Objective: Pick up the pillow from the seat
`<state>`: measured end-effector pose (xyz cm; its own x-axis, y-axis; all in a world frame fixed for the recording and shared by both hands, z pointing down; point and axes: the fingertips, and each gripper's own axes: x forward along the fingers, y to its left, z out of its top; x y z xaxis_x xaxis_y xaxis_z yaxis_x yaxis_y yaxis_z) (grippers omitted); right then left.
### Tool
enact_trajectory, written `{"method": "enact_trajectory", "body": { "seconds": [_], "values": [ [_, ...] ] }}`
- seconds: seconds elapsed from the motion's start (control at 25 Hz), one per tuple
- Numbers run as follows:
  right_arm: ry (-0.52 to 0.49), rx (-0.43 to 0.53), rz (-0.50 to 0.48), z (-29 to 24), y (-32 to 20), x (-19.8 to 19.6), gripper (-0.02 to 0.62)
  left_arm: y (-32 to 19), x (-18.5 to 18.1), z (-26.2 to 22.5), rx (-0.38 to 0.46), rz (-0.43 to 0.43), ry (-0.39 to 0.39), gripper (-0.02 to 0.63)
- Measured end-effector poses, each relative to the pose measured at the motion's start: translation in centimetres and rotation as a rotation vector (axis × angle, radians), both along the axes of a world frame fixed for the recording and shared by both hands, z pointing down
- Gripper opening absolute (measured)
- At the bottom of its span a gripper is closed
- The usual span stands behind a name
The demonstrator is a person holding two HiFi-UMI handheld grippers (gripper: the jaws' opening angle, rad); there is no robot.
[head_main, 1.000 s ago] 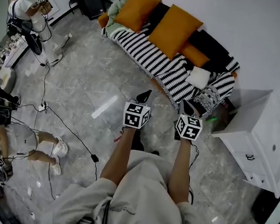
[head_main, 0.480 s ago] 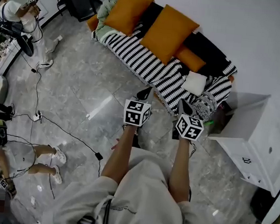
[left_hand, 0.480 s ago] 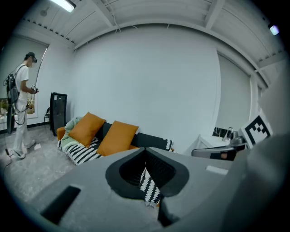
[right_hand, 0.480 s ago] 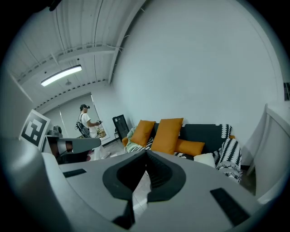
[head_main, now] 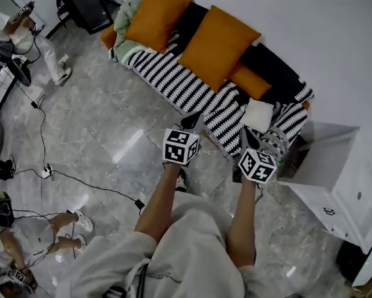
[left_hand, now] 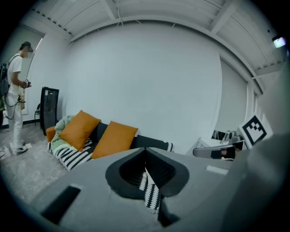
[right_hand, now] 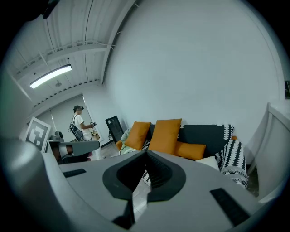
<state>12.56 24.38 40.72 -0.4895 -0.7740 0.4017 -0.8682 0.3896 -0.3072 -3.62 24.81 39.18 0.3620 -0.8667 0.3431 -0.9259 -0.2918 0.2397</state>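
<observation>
Striped sofa [head_main: 179,85] holds the white pillow [head_main: 258,115]; left claw [head_main: 192,120] and right claw [head_main: 248,137] closed, empty.

Closed right gripper [right_hand: 146,156]; seemingly white pillow [right_hand: 209,161] beyond

A dark sofa [head_main: 276,65] runs from 11 to 1 o'clock in the head view, its seat covered by a striped throw [head_main: 173,81]. On it lie a green blanket [head_main: 125,21] at 11, a big orange pillow [head_main: 156,18], a second orange pillow [head_main: 216,40], a small orange pillow [head_main: 250,82], and a white pillow [head_main: 258,115] at 1.
</observation>
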Motion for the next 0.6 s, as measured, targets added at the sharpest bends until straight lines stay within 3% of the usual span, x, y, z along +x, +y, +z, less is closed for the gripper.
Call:
{"method": "enact_trajectory", "body": {
  "seconds": [0.32, 0.6],
  "values": [
    [0.022, 0.074, 0.013, -0.9, -5.5, -6.3, 0.006, -4.9, -7.0, -1.0, 0.036, 0.01, 0.018, 0.006],
    [0.069, -0.029, -0.006, 1.6, -8.7, -13.1, 0.006, -6.4, -13.4, -0.3, 0.011, 0.02, 0.013, 0.006]
  ]
}}
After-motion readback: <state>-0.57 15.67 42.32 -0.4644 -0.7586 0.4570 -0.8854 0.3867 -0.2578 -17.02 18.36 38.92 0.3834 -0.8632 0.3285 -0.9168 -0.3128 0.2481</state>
